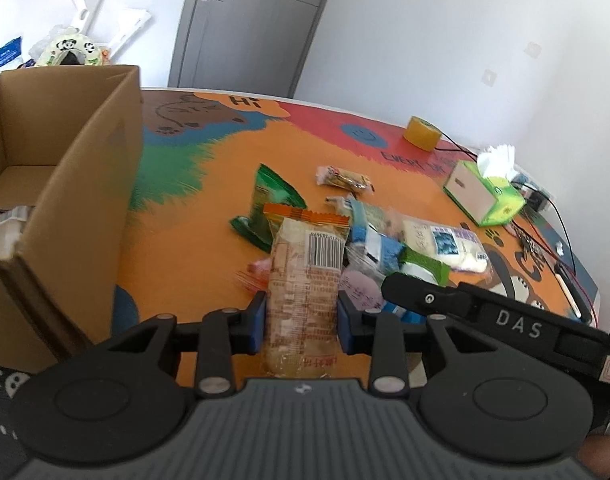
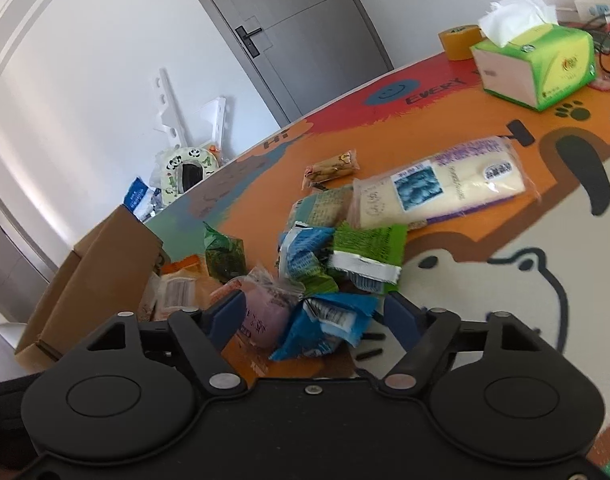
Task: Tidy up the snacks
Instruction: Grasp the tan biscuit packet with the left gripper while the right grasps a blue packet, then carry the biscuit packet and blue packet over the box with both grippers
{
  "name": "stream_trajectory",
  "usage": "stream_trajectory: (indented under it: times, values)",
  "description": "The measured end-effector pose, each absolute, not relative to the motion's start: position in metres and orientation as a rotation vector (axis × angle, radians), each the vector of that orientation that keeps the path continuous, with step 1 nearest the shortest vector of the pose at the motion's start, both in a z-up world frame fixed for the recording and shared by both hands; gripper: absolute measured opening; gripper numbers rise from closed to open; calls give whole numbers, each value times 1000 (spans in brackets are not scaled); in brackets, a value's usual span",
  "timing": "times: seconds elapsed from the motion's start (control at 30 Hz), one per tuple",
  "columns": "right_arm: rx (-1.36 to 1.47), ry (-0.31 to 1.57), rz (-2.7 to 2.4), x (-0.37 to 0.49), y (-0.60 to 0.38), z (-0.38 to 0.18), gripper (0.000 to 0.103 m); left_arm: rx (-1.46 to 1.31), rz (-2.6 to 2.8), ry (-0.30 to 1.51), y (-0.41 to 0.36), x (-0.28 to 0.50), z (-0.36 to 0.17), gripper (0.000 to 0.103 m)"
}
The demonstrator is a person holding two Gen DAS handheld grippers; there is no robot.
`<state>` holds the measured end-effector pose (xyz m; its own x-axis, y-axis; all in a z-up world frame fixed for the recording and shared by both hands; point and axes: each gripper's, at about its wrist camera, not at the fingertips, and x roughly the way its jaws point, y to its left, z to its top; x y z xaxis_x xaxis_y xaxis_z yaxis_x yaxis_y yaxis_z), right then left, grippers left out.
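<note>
My left gripper point(image 1: 301, 316) is shut on a long orange-topped pastry packet point(image 1: 305, 276) and holds it above the table, right of the open cardboard box point(image 1: 77, 200). The packet also shows in the right wrist view point(image 2: 177, 288) beside the box point(image 2: 101, 276). My right gripper point(image 2: 309, 312) is open, its jaws around a purple packet point(image 2: 261, 312) and a blue packet point(image 2: 325, 324) at the near edge of a snack pile. The pile holds a green packet point(image 2: 369, 248), a long white packet point(image 2: 441, 184) and a dark green bag point(image 1: 265, 204). The right gripper's finger point(image 1: 425, 300) shows in the left wrist view.
A green tissue box point(image 2: 545, 68) and a tape roll point(image 2: 459, 40) stand at the table's far side, with cables point(image 1: 545, 240) at the right edge. A small brown snack point(image 2: 333, 168) lies apart from the pile. A grey door point(image 1: 249, 20) is behind.
</note>
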<state>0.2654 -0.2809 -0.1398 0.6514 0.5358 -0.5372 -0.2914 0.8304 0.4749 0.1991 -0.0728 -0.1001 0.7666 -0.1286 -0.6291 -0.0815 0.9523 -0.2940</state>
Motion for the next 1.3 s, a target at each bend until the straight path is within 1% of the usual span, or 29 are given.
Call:
stream_trajectory:
  times: [0.07, 0.1, 0.13, 0.17, 0.23, 0.3, 0.4, 0.87, 1.3]
  values:
    - [355, 716, 477, 266, -278, -140, 73, -318, -20, 699, -71, 199, -100, 34]
    - [348, 717, 474, 265, -277, -140, 66, -321, -19, 699, -71, 199, -100, 34]
    - [346, 716, 471, 265, -277, -141, 62, -322, -17, 698, -71, 199, -100, 34]
    - [347, 720, 469, 265, -277, -142, 51, -321, -16, 697, -71, 199, -99, 34]
    - [369, 733, 493, 265, -279, -143, 38, -322, -17, 694, -72, 197, -98, 34]
    - [387, 727, 505, 262, -283, -144, 32, -319, -17, 690, -73, 195, -95, 34]
    - [390, 707, 496, 255, -290, -142, 31, -313, -17, 681, -74, 189, -91, 34]
    - [385, 588, 492, 223, -308, -111, 30, -289, -25, 601, -83, 161, -60, 34]
    - [356, 494, 561, 202, -294, -73, 30, -285, 7, 508, -68, 133, -26, 34]
